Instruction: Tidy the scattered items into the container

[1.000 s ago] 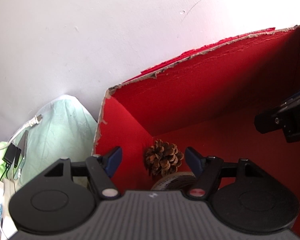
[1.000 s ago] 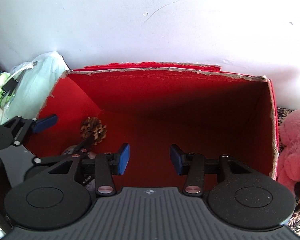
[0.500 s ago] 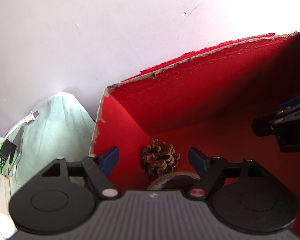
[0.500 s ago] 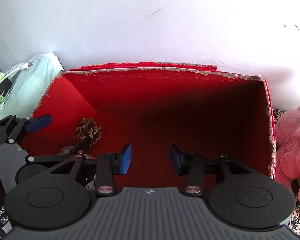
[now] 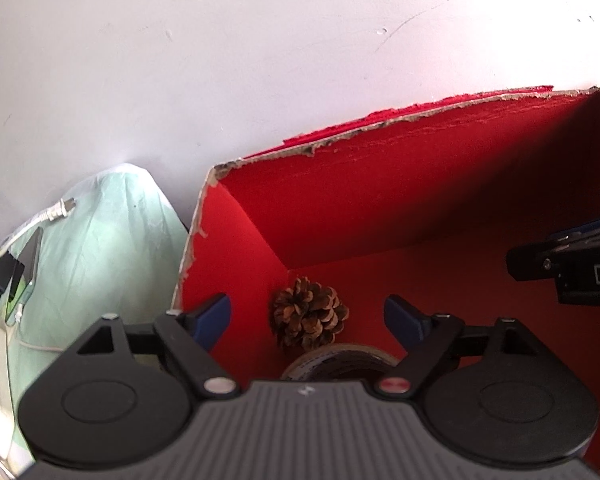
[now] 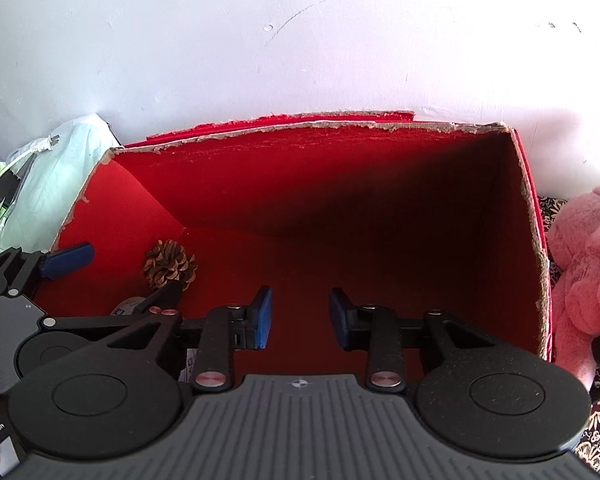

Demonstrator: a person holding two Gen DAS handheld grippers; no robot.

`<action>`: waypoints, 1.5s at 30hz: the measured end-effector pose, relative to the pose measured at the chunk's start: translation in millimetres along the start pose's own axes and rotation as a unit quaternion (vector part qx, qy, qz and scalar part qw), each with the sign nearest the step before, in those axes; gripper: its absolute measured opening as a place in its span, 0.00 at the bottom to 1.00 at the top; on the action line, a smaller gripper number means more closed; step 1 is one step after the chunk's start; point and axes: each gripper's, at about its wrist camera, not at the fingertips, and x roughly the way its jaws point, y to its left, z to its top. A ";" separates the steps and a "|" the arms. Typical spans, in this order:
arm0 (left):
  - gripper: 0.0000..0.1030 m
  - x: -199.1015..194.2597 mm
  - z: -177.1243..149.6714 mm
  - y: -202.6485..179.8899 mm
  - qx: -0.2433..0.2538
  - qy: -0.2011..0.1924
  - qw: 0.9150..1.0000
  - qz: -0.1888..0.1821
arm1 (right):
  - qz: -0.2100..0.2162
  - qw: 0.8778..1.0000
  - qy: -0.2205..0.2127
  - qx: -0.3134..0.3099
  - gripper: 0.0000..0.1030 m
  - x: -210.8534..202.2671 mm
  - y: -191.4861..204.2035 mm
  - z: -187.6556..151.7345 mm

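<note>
Left wrist view: left gripper [image 5: 307, 317] over red box [image 5: 380, 208], jaws wide apart, empty. Tape roll [image 5: 340, 362] on box floor just beyond gripper body; pine cone [image 5: 309, 319] touching roll at 12 o'clock, in box's near-left corner. Right gripper [image 5: 572, 256] enters at 3 o'clock. Pale green cloth [image 5: 100, 240] outside box at 9 o'clock.

Right wrist view: right gripper [image 6: 300, 318] inside box, jaws apart, empty. Pink plush toy [image 6: 584, 272] outside box at 3 o'clock. White wall [image 6: 300, 40] behind.
</note>
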 end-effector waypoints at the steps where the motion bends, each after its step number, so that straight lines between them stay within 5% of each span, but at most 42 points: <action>1: 0.84 -1.5 -0.2 1.1 -0.008 -0.002 1.000 0.000 | -0.002 1.000 -0.002 -0.002 0.33 0.0 -0.1 0.4; 6: 0.86 -12.9 1.0 6.3 -0.055 -0.008 0.998 0.000 | -0.001 1.000 -0.009 0.000 0.33 -1.5 -3.1 0.6; 13: 0.92 -50.1 2.6 0.9 -0.059 -0.038 0.997 0.034 | -0.004 1.000 -0.016 0.001 0.34 -1.1 -1.5 1.3; 20: 0.94 -64.8 -2.8 17.3 -0.108 -0.044 0.993 0.014 | -0.007 1.000 -0.024 -0.002 0.34 -3.8 -0.1 1.4; 25: 0.94 -86.6 -10.7 16.4 -0.121 -0.055 0.991 0.016 | -0.005 0.998 -0.057 -0.006 0.48 -14.0 1.0 -2.2; 32: 0.95 -96.0 -24.2 18.7 -0.144 -0.046 0.989 0.007 | 0.024 0.996 -0.081 0.015 0.52 -35.9 4.1 -13.4; 45: 0.97 -107.9 -42.6 11.4 -0.142 -0.034 0.989 0.009 | -0.011 0.984 -0.175 0.011 0.62 -87.0 26.7 -54.2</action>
